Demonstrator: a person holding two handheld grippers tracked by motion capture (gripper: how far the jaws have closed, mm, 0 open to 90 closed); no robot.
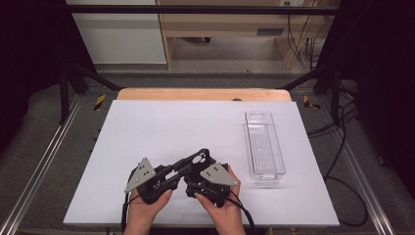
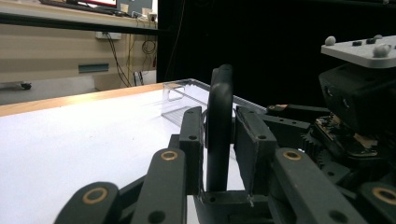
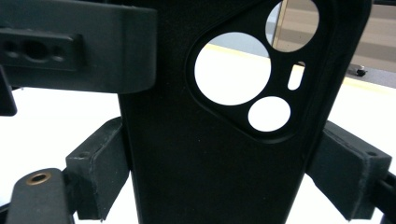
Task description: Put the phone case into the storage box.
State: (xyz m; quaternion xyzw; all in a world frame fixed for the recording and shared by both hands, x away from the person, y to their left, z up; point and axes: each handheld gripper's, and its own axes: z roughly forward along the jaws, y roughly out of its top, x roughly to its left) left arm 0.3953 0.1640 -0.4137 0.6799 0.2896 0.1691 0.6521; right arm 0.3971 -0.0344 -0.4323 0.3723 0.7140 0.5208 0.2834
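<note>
A black phone case (image 1: 196,160) with round camera cut-outs is held up over the near middle of the white table (image 1: 161,127). My right gripper (image 1: 199,172) is shut on the phone case across its width; in the right gripper view the pads (image 3: 100,163) press both long sides of the phone case (image 3: 205,158). My left gripper (image 1: 183,167) comes in from the left. In the left gripper view the phone case (image 2: 219,121) stands edge-on between the jaws, and a thin gap shows beside each pad (image 2: 192,140), so this gripper (image 2: 219,140) is open.
A clear, long plastic tray (image 1: 250,147) lies on the right part of the table, its near end level with the hands; the left gripper view shows this tray (image 2: 180,100) beyond the jaws. Cables trail along the floor to the right.
</note>
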